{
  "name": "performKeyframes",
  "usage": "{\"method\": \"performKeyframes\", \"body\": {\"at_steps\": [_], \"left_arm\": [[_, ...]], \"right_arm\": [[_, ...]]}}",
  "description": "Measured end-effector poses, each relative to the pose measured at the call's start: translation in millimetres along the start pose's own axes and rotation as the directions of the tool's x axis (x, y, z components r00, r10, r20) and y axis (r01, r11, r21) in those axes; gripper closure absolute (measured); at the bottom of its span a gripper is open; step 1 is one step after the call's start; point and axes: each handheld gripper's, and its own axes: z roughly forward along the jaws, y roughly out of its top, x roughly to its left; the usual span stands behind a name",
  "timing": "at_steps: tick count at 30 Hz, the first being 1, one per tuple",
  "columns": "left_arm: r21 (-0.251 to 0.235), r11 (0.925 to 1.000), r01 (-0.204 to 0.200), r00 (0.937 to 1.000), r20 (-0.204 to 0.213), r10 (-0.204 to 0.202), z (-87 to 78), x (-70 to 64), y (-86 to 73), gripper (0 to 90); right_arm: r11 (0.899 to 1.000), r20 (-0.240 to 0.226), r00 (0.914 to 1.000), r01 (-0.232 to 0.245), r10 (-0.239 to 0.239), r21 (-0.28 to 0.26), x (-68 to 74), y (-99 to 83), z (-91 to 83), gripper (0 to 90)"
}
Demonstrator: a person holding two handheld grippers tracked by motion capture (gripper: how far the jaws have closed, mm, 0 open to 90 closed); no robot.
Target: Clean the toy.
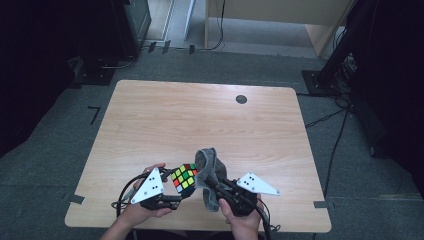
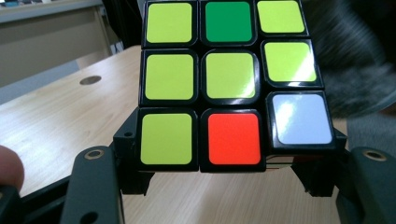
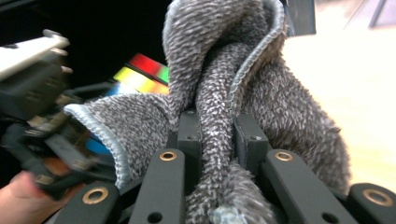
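Left tool (image 1: 176,192): grips the color cube (image 1: 184,178) above the table (image 1: 200,115).
Right tool (image 1: 212,184): pinches the gray cloth (image 1: 209,170).
Hidden: cloth covers the cube's right edge.

Both grippers black, left gripper (image 1: 172,189) and right gripper (image 1: 212,184). Each carries a grey three-cornered plate with dots. Brass-ringed screw holes on jaws, black cables trailing.
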Motion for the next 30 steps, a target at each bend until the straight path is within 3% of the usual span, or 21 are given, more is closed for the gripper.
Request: {"method": "performKeyframes", "body": {"at_steps": [2, 4, 7, 10, 12, 15, 17, 19, 21, 25, 27, 29, 30], "left_arm": [[0.021, 0.9993, -0.030, 0.9996, 0.003, 0.030, 4.2, -5.4, -0.8, 33.6], [0.010, 0.9997, -0.021, 0.9997, 0.009, 0.021, 4.2, -6.2, 0.9, 33.6], [-0.026, 0.9996, 0.006, 0.9998, 0.017, -0.006, -0.4, -2.9, 3.3, 33.6], [-0.010, 0.9999, 0.000, 0.9999, 0.010, 0.000, 0.9, -1.7, 1.6, 33.7], [0.026, 0.9994, -0.025, 0.9997, 0.004, 0.025, 5.1, -4.5, -0.6, 33.6], [0.023, 0.9993, -0.029, 0.9995, 0.009, 0.029, 6.2, -6.6, -0.1, 33.6], [0.009, 0.9997, -0.023, 0.9996, 0.013, 0.023, 3.4, -5.3, 1.7, 33.7], [-0.014, 0.9999, -0.001, 0.9998, 0.017, 0.001, 0.5, -2.8, 2.8, 33.6], [-0.007, 1.0000, 0.001, 0.9999, 0.014, -0.001, 0.9, -1.5, 2.0, 33.6], [0.042, 0.9985, -0.036, 0.9993, 0.008, 0.035, 7.6, -6.2, -1.2, 33.5], [0.025, 0.9995, -0.021, 0.9996, 0.018, 0.020, 6.5, -5.4, 0.2, 33.6], [-0.012, 0.9999, 0.006, 0.9997, 0.025, -0.006, 1.8, -1.6, 2.5, 33.6], [-0.049, 0.9980, 0.040, 0.9987, 0.033, -0.039, -2.7, 2.7, 3.9, 33.6]], "right_arm": [[1.000, -0.038, 0.9991, 0.021, -0.022, -0.020, 8.8, 3.3, -1.3, 76.2], [0.999, -0.017, 0.9989, 0.044, -0.044, -0.024, 10.4, 3.0, -1.4, 76.0], [1.000, 0.021, 0.9998, 0.003, -0.003, -0.004, -4.1, -2.0, 0.4, 76.0], [0.999, 0.018, 0.9993, -0.032, 0.032, 0.006, -10.2, -4.4, 0.6, 76.0], [1.000, -0.014, 0.9999, -0.003, 0.003, -0.006, -0.3, -1.1, -0.1, 75.9], [0.999, -0.018, 0.9989, 0.042, -0.043, -0.024, 10.7, 1.8, -1.7, 75.9], [0.999, -0.016, 0.9994, 0.031, -0.031, -0.025, 6.5, 0.8, -1.6, 75.8], [1.000, 0.018, 0.9997, 0.018, -0.018, -0.004, -2.3, -2.6, 0.8, 75.9], [1.000, 0.018, 0.9998, -0.012, 0.011, 0.003, -7.5, -4.5, 1.3, 75.9], [0.999, -0.020, 0.9991, 0.036, -0.037, -0.015, 8.0, 1.1, -0.8, 75.7], [0.997, -0.011, 0.9975, 0.069, -0.069, -0.022, 13.6, 3.2, -1.6, 75.6], [0.999, -0.012, 0.9988, 0.048, -0.048, -0.021, 8.0, 3.4, -2.5, 75.9], [0.999, -0.003, 0.9993, 0.038, -0.038, -0.008, 1.6, 2.8, -2.2, 76.5]]}}
